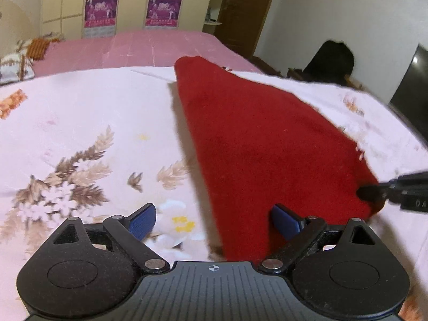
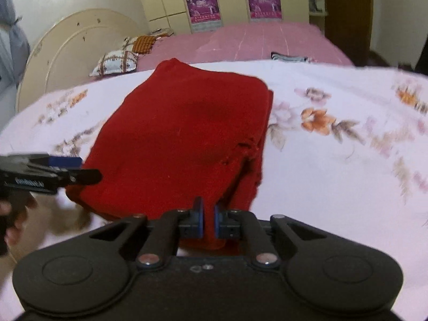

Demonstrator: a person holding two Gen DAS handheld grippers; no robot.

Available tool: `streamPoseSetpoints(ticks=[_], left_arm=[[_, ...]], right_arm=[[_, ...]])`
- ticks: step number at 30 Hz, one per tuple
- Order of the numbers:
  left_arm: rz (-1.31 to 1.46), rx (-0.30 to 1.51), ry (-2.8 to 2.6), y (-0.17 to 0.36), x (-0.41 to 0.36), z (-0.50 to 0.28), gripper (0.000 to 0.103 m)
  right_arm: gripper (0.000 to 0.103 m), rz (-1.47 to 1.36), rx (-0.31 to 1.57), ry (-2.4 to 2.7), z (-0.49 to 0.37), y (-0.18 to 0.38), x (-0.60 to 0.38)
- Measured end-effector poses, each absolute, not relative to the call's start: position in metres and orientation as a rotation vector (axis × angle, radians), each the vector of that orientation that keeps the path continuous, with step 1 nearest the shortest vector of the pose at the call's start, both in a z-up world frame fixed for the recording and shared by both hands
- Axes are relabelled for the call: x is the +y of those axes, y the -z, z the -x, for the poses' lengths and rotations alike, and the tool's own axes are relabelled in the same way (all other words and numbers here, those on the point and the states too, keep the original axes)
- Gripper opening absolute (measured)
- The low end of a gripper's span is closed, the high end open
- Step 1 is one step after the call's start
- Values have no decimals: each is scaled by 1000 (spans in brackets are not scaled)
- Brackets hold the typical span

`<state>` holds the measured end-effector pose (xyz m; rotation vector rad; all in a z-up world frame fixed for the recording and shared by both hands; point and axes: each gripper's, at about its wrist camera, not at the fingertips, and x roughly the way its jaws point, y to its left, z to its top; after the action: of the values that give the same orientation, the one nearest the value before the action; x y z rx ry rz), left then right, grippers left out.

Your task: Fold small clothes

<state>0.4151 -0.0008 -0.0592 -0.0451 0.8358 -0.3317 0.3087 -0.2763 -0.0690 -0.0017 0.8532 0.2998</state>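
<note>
Nearest the right wrist camera, the right gripper point(image 2: 209, 220) has its blue-padded fingers point(image 2: 199, 220) clenched on the near edge of the red garment point(image 2: 182, 133), a fold of the cloth pinched between them. From the left wrist view, the left gripper point(image 1: 214, 220) is spread wide and grasps nothing; one blue finger point(image 1: 143, 222) hovers over the floral sheet point(image 1: 80, 133) and the other sits over the garment's near corner. Folded into a rough rectangle with stacked layers showing along its right side, the garment lies flat on the sheet in front of both grippers. Beyond it runs a pink bedspread point(image 2: 267, 42), with patterned pillows point(image 2: 117, 62) by a cream headboard point(image 2: 69, 53), then a yellow wardrobe point(image 1: 69, 0) hung with magenta posters point(image 1: 101, 9).
</note>
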Motion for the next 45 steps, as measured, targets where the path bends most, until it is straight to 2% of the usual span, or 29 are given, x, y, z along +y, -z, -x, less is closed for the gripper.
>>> streamPoseSetpoints(ticks=[2,5,6,7,11,13,14,15,16,17,19,31,32,33,38,41,43,44,45], left_arm=[[29,851,330,70,3,-414,94],[44,833,327,57,10,-413,93],[51,800,317,49,12,-412,93],[68,765,313,41,14,-414,93],[90,713,282,25,4,-445,93],[80,729,279,28,-8,-460,94],[74,749,278,33,-13,-466,94],[66,769,278,40,-17,-471,94],[60,781,276,46,-19,-473,94],[57,800,274,54,-19,-475,103],[85,814,263,59,-16,-476,103],[38,804,244,51,-19,-474,103],[31,799,242,47,-20,-473,103],[24,792,240,44,-21,-473,103],[47,728,228,26,-18,-477,103],[115,752,228,26,-5,-487,103],[188,778,256,30,6,-489,98],[212,800,273,34,10,-490,87],[234,829,292,40,12,-492,83]], right_arm=[[7,40,882,-286,-311,80,-277],[10,73,881,-292,-314,81,-273],[20,72,861,-289,-312,74,-273],[25,71,812,-277,-309,65,-275],[26,63,697,-279,-320,43,-267],[32,108,671,-277,-333,45,-251],[47,144,651,-278,-338,50,-241],[66,189,638,-276,-341,57,-232],[69,262,645,-271,-344,69,-222],[64,319,683,-260,-348,82,-218],[64,317,701,-270,-350,96,-224],[64,294,737,-284,-356,87,-227],[63,287,736,-282,-355,83,-226],[56,272,726,-284,-353,78,-226],[40,189,644,-261,-354,56,-236],[43,113,627,-208,-365,48,-251],[43,-28,661,-196,-374,47,-276],[43,-72,680,-190,-376,49,-287],[46,-106,701,-189,-379,51,-297]])
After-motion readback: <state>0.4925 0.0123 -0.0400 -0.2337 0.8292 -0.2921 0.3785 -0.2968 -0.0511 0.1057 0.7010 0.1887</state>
